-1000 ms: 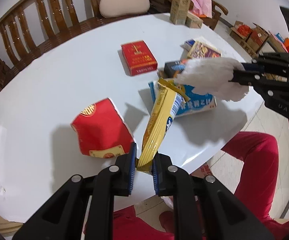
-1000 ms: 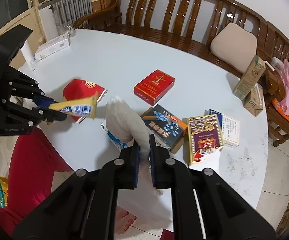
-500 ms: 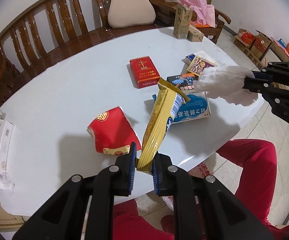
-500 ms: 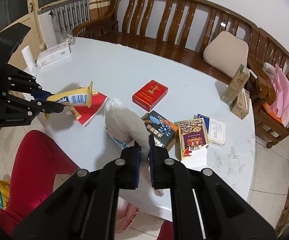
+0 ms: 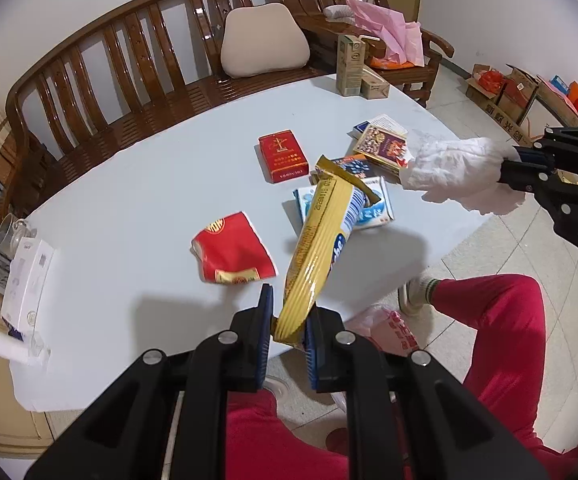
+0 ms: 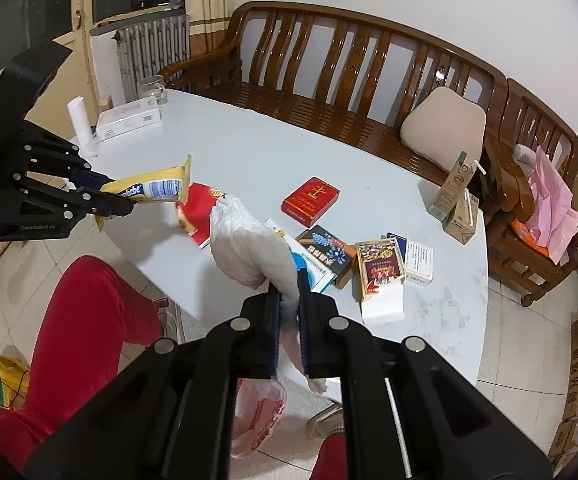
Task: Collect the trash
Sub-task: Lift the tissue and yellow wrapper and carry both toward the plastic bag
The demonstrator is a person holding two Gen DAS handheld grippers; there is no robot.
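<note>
My left gripper [image 5: 288,330] is shut on the lower end of a long yellow snack wrapper [image 5: 321,244], held up above the near edge of the white table [image 5: 129,208]. The right wrist view shows the same wrapper [image 6: 149,190] sticking out of the left gripper [image 6: 123,204] at the left. My right gripper [image 6: 288,308] is shut on a crumpled white tissue [image 6: 255,248], lifted off the table; it appears in the left wrist view as the tissue [image 5: 453,174] at the right. A torn red packet [image 5: 231,254] lies flat on the table.
A red box [image 5: 283,156], a blue-and-white box [image 5: 369,208], several card packs [image 5: 381,144] and two drink cartons [image 5: 351,66] sit on the table. A pink-printed plastic bag [image 6: 257,416] lies on the floor below the table edge. Red-trousered legs [image 5: 501,332] are beside it. A wooden bench [image 6: 349,80] stands behind.
Both grippers have risen and drawn back from the table, carrying the wrapper and the tissue. The table items look smaller and farther, and the floor bag has come into view.
</note>
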